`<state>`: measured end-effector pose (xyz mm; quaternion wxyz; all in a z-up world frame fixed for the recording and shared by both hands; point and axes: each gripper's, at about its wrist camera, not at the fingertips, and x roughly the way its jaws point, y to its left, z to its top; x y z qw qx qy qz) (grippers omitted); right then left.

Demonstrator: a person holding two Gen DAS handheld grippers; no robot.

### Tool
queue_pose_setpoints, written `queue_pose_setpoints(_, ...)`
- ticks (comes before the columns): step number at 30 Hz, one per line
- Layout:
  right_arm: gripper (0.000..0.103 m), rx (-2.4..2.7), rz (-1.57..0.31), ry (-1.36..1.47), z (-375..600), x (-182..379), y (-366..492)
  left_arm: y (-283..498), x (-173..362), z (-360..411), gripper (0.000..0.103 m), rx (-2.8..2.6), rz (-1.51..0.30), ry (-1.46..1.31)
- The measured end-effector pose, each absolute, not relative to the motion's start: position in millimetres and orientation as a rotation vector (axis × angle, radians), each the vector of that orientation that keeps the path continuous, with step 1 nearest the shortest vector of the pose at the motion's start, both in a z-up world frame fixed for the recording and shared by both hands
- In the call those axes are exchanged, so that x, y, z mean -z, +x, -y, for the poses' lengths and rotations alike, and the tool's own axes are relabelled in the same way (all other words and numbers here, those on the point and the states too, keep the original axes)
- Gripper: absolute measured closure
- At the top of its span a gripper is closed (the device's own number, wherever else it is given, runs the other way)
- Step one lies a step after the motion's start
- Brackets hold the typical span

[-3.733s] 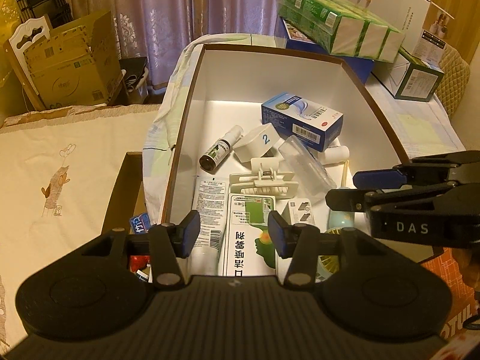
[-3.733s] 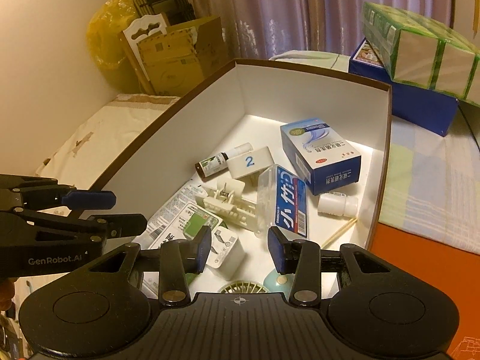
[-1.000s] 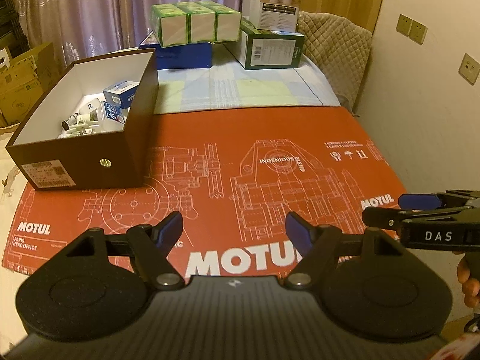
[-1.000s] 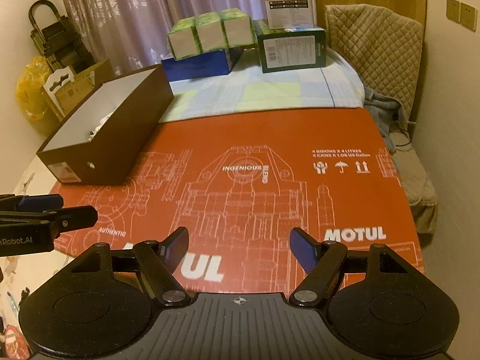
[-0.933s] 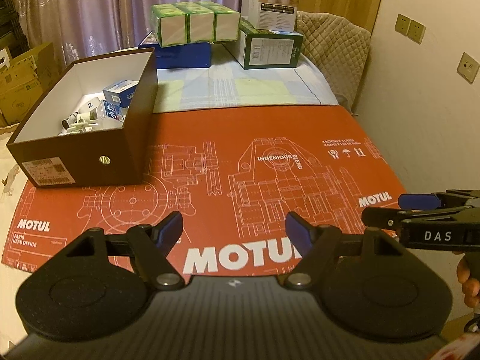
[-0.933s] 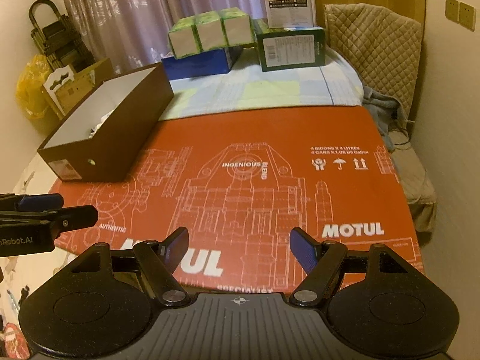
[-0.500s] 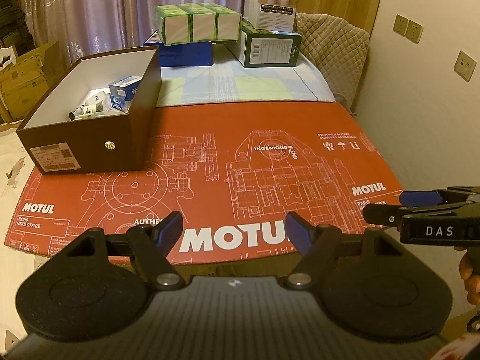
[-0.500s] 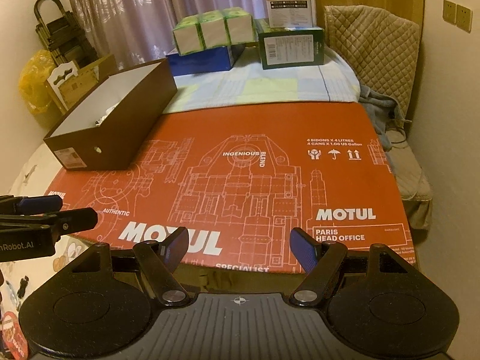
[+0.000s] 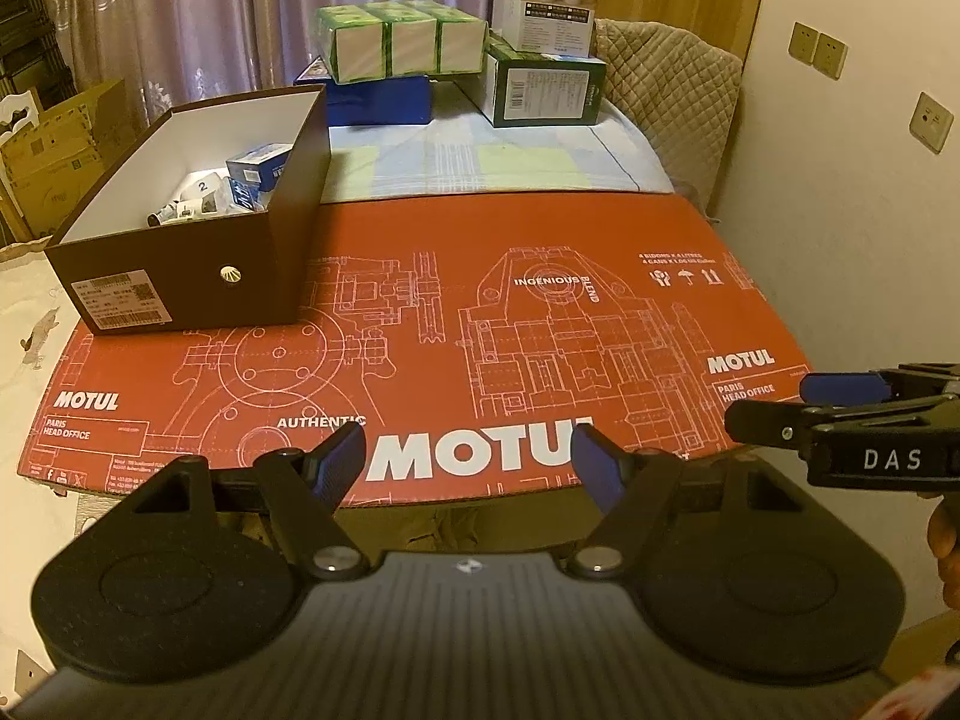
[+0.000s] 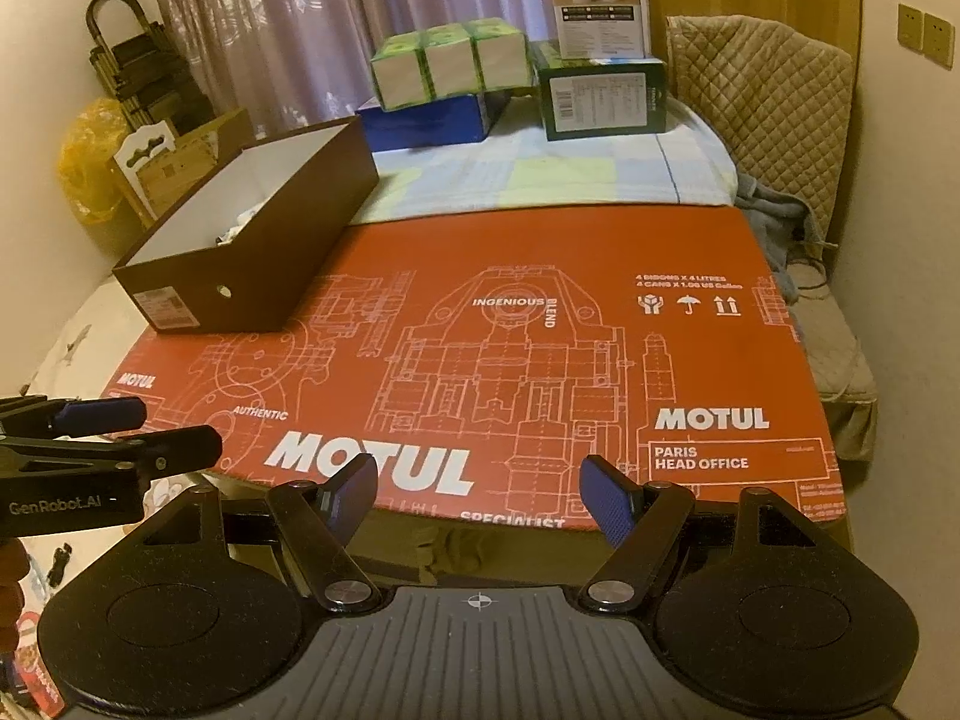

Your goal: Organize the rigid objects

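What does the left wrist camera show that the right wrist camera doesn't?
Only the left wrist view looks into the brown box enough to show a blue carton and a block marked 2, plus the right tongs open. Only the right wrist view shows the yellow bag and the left tongs open. Both show the red Motul mat and the green packs.

A mat [image 9: 420,300] covers the near part of the table, and a cloth [image 9: 480,162] the far part. An open box [image 9: 180,288] stands on the mat's far left corner — small packets [image 9: 258,165] lie inside. Stacked cartons [image 9: 540,84] sit on the cloth at the far edge, a chair [image 10: 768,114] to the right
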<state>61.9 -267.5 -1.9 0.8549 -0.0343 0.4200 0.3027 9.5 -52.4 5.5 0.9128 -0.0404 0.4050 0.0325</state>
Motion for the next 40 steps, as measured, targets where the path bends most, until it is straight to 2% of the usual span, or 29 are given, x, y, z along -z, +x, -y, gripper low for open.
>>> queue_pose_setpoints(40,0.032,-0.642,-0.887,-0.077,265.2,3.2,62.8,14.4,-2.4,57.2,0.031,-0.062,-0.84,-0.091)
